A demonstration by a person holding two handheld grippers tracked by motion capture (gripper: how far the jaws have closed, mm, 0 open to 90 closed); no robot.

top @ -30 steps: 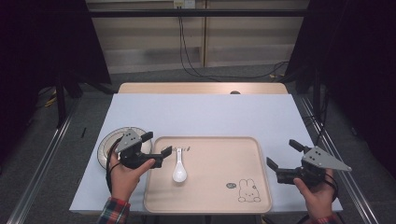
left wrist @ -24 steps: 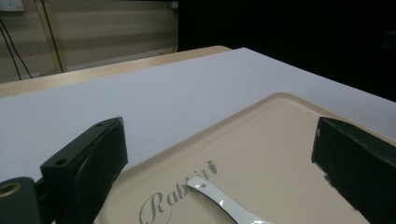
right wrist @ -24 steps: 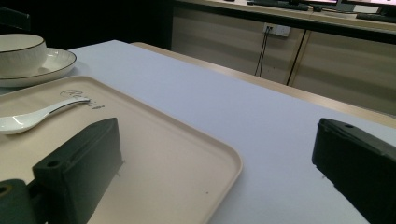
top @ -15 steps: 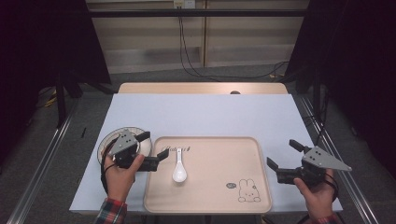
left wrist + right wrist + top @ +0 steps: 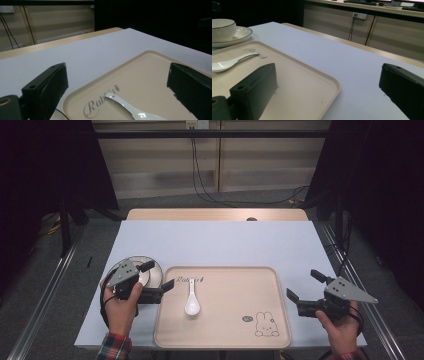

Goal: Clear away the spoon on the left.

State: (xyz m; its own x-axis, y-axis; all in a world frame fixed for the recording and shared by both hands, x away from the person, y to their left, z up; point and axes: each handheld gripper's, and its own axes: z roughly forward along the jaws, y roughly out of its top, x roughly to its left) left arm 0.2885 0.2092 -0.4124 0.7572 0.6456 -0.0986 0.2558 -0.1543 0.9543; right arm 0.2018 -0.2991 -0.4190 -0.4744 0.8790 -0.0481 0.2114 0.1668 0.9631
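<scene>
A white ceramic spoon (image 5: 191,298) lies on the left part of a beige rabbit-print tray (image 5: 235,340) atop a pale blue table (image 5: 220,245). The left gripper (image 5: 159,276), jaws apart and empty, hovers over a plate and bowl (image 5: 222,32); the right gripper (image 5: 306,285) is likewise agape beside the tray.

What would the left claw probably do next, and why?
Probably shift further left and lower over the bowl on its plate. The left claw is open and empty beside them; the spoon already lies on the tray, which has room.
</scene>
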